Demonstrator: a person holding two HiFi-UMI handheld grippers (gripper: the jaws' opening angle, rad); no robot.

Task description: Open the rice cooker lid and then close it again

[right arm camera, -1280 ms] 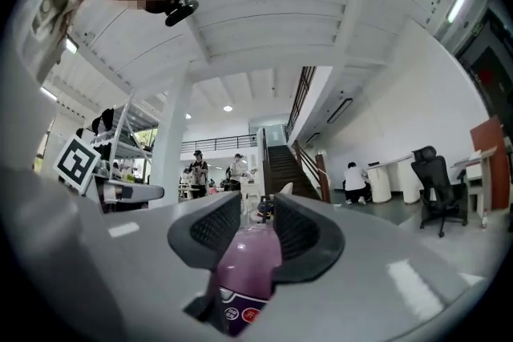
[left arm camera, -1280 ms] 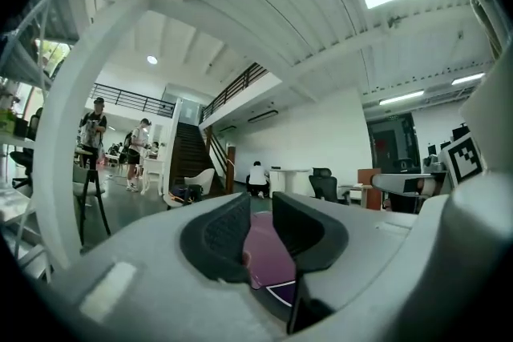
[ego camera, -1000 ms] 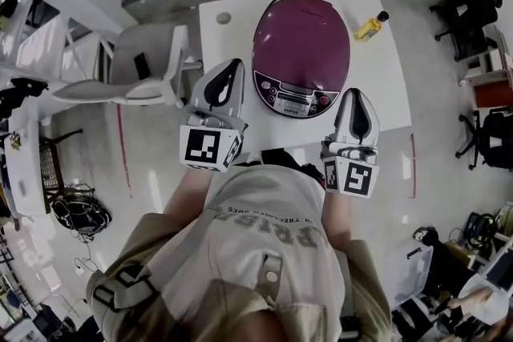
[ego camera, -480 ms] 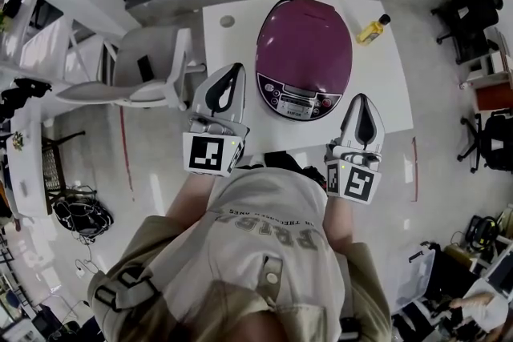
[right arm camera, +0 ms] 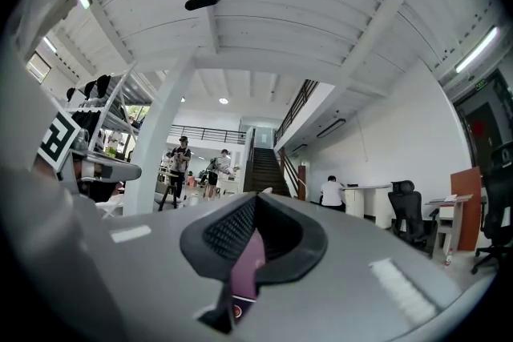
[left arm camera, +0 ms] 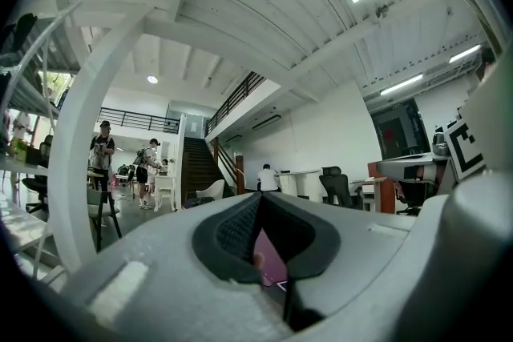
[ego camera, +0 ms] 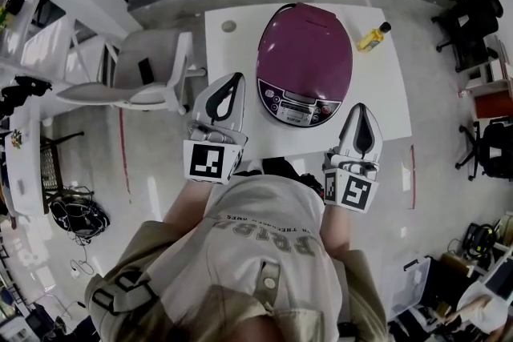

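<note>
text | shirt print [ego camera: 268, 237]: unreadable | rice cooker panel [ego camera: 298, 106]: unreadable

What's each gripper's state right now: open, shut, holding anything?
Left gripper: shut, holding nothing.
Right gripper: shut, holding nothing.

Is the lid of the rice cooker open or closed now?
Closed. In the head view the purple lid lies flat on the rice cooker, and no inner pot shows.
</note>
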